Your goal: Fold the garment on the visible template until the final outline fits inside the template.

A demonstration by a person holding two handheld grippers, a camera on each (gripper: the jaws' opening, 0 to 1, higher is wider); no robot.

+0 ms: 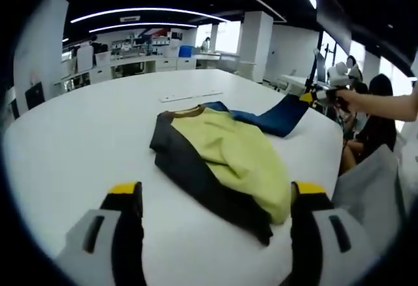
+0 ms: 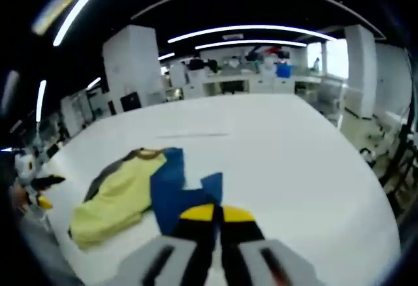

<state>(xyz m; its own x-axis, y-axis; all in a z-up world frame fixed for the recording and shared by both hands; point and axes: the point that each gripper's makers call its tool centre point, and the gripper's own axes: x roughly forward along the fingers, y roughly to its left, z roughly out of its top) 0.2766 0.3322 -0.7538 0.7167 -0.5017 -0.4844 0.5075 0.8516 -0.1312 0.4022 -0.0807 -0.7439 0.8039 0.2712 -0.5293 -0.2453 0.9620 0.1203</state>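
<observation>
2 grippers are at work: your left gripper (image 1: 215, 198) hovers spread wide over the white table (image 1: 85, 136), nothing between its jaws. Your right gripper (image 2: 215, 215) is pinching the blue sleeve (image 2: 173, 191) of the yellow, dark-edged garment (image 1: 228, 158) lying mid-table, lifting it.

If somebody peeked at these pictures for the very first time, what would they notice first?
Probably the bright garment, yellow with dark and blue parts, lying crumpled in the middle of the big white table. Next, its blue sleeve being pulled out to the side by the right hand-held gripper, whose yellow-tipped jaws are pinched on the blue cloth. The left hand-held gripper hangs open over the near edge of the table.
</observation>
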